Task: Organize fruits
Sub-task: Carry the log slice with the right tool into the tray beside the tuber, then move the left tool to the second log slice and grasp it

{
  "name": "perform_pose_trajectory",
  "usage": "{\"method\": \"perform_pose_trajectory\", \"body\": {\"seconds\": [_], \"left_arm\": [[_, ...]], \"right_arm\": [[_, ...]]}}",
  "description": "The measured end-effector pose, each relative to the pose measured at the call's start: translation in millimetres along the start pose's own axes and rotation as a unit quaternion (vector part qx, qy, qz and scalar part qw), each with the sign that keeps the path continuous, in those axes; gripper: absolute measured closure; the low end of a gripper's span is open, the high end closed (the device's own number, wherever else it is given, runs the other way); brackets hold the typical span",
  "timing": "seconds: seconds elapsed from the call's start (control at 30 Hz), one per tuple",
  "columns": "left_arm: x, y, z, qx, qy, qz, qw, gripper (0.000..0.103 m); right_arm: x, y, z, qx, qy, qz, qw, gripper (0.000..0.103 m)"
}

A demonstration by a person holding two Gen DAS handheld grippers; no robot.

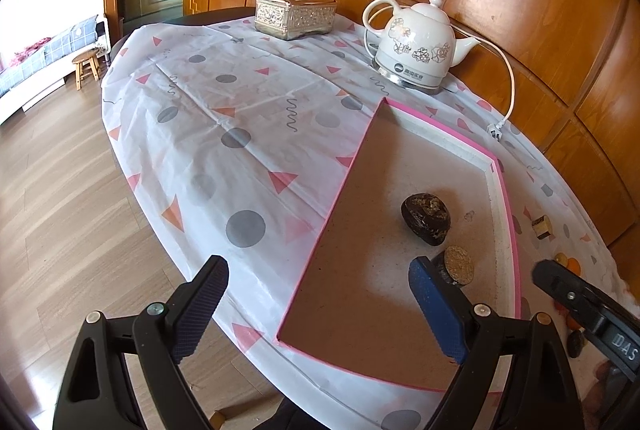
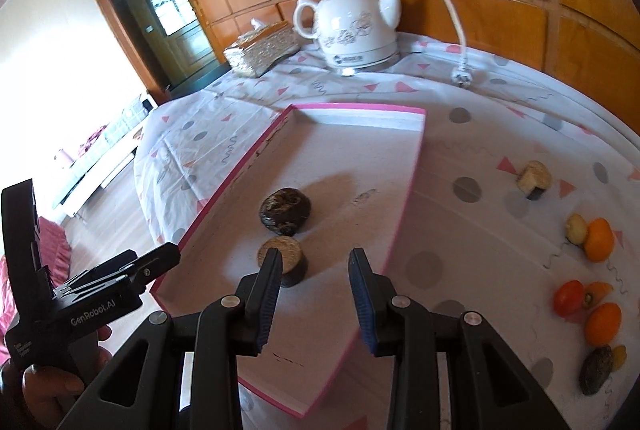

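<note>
Both grippers hang empty, jaws wide: the left gripper (image 1: 318, 304) over the pink-rimmed tray's (image 2: 208, 198) near edge, the right gripper (image 2: 314, 296) above two dark fruits (image 2: 285, 211) inside; orange fruits (image 2: 599, 240), perhaps tangerines, lie rightward on the tablecloth (image 2: 472, 150).

Both grippers gaping and empty over the near end of the table.

The left gripper (image 1: 318, 306) hangs over the near left edge of the table, its fingers spread wide with nothing between the ribbed pads (image 1: 200, 306); in the right wrist view it juts in from the left, gripped by a bare hand (image 2: 52, 386) at the handle. The right gripper (image 2: 314, 294) sits further right at the near edge, its blue pads (image 2: 362, 294) parted and bare, pointing toward the far edge.
</note>
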State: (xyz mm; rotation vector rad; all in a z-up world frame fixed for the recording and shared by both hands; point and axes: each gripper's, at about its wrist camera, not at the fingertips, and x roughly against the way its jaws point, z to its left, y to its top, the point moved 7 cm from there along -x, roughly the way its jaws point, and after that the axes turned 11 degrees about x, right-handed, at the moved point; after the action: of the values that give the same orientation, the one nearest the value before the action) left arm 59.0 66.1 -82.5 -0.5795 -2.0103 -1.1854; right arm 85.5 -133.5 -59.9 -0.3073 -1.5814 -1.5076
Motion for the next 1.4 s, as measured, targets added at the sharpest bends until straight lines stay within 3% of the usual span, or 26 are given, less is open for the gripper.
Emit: {"method": "perform_pose_trajectory", "body": {"seconds": [0.33, 0.57, 0.87, 1.23, 1.4], "left_arm": [[3, -2, -7, -0.008, -0.009, -0.002, 0.9999, 0.011], [4, -6, -14, -0.017, -0.018, 0.001, 0.9997, 0.011], [7, -9, -24, -0.039, -0.028, 0.001, 0.9988, 0.011], [6, -20, -50, -0.078, -0.054, 0.012, 0.9954, 0.011], [4, -22, -53, -0.081, -0.053, 0.015, 0.9952, 0.011]], "right_arm": [[38, -30, -44, -0.042, -0.072, -0.016, 0.996, 0.066], [65, -65, -88, -0.103, -0.128, -0.016, 0.986, 0.066], [104, -110, -146, -0.171, -0.217, -0.022, 0.961, 0.063], [139, -159, -185, -0.227, -0.289, -0.012, 0.93, 0.062], [154, -191, -207, -0.267, -0.326, -0.004, 0.907, 0.057]]}}
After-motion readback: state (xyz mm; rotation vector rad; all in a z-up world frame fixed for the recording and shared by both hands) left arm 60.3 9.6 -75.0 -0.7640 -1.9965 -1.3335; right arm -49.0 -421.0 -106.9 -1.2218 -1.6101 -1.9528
